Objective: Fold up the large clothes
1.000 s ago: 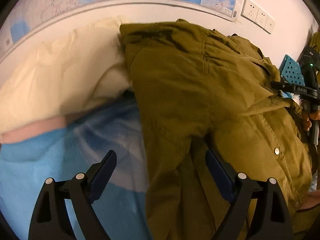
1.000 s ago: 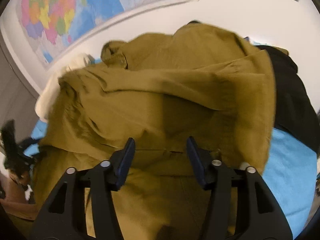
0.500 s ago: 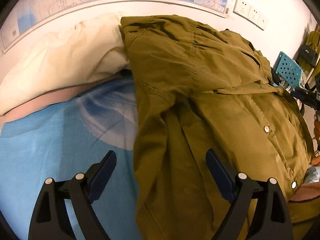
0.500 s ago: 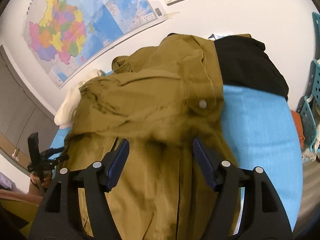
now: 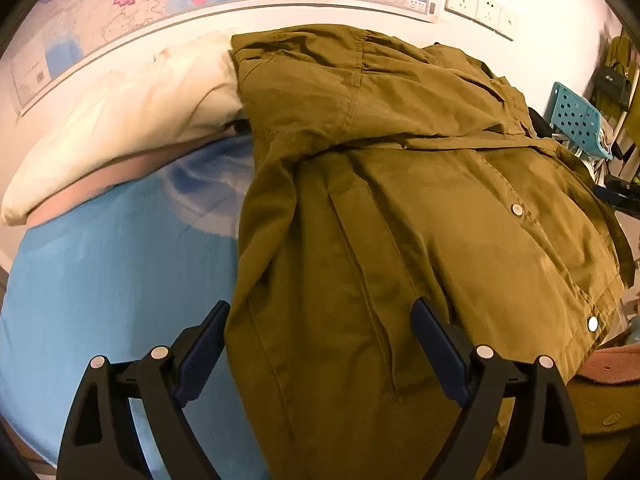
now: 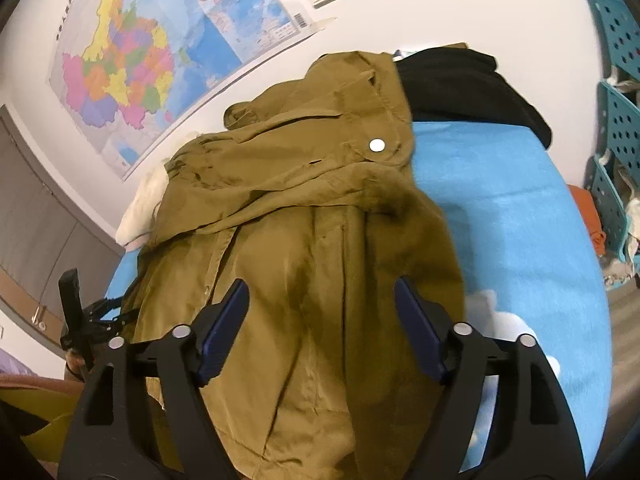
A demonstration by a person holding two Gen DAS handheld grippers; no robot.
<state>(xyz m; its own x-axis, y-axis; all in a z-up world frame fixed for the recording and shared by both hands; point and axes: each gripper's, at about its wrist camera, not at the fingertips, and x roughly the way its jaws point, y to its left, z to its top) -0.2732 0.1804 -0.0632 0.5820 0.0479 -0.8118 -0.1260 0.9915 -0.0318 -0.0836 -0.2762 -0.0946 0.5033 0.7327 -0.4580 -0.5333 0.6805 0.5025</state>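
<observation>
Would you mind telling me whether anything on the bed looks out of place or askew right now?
Nothing is damaged or spilled. The olive jacket lies rumpled, its far end riding up over the cream pillow and its near end hanging off the blue sheet. A black garment sits bunched by the wall.

Left gripper (image 5: pixel 320 344): two black plastic arms of open triangular frame, each fixed with two silver round-head screws; fingers (image 5: pixel 438 350) faced with dark navy ribbed pads. Right gripper (image 6: pixel 322 326): identical build, black frame, silver screws, navy ribbed pads (image 6: pixel 224 330). Person's sleeve (image 5: pixel 610 364): dusty pink knit cuff over an olive-mustard garment bearing a round button.
</observation>
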